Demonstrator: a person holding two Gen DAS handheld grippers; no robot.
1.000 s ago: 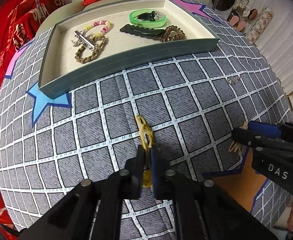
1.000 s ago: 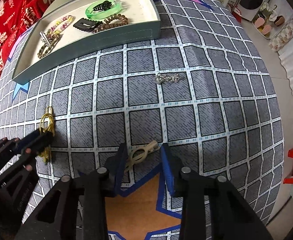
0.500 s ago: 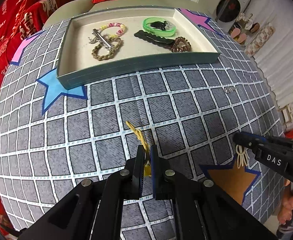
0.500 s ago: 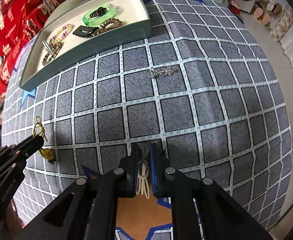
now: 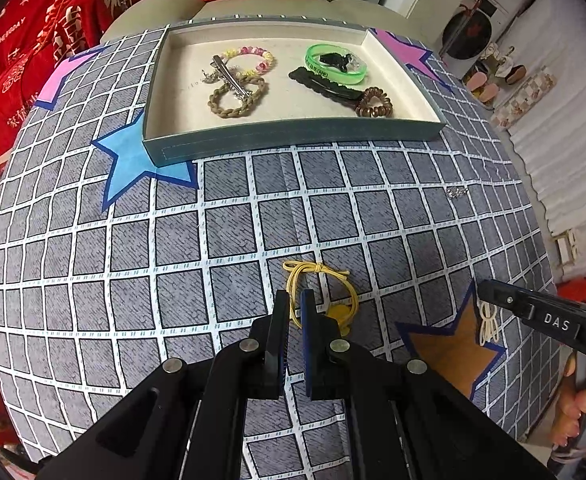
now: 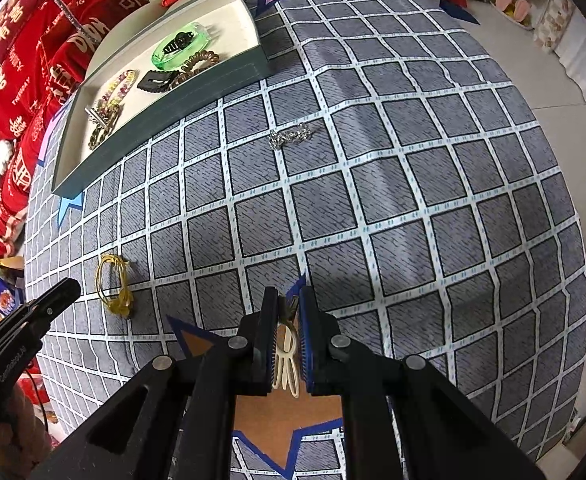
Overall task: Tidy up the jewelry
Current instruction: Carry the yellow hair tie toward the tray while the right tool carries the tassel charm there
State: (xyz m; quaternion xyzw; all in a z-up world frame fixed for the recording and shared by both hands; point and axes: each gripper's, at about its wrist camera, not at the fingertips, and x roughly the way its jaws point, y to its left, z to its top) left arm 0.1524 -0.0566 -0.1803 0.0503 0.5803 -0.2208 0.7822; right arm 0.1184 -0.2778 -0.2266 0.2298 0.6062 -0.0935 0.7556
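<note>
Low in the frame, the left gripper [image 5: 294, 304] has its jaws pinched on the yellow hair tie [image 5: 320, 294], which hangs just above the grid cloth [image 5: 133, 240]. At lower centre of its own view, the right gripper [image 6: 289, 312] is clamped on a cream clip [image 6: 285, 354] over the orange star [image 6: 285, 424]. The tray [image 5: 293, 136] sits at the top, holding bracelets and hair ties, and a silver chain [image 6: 291, 138] lies on the cloth, upper middle, near the tray.
</note>
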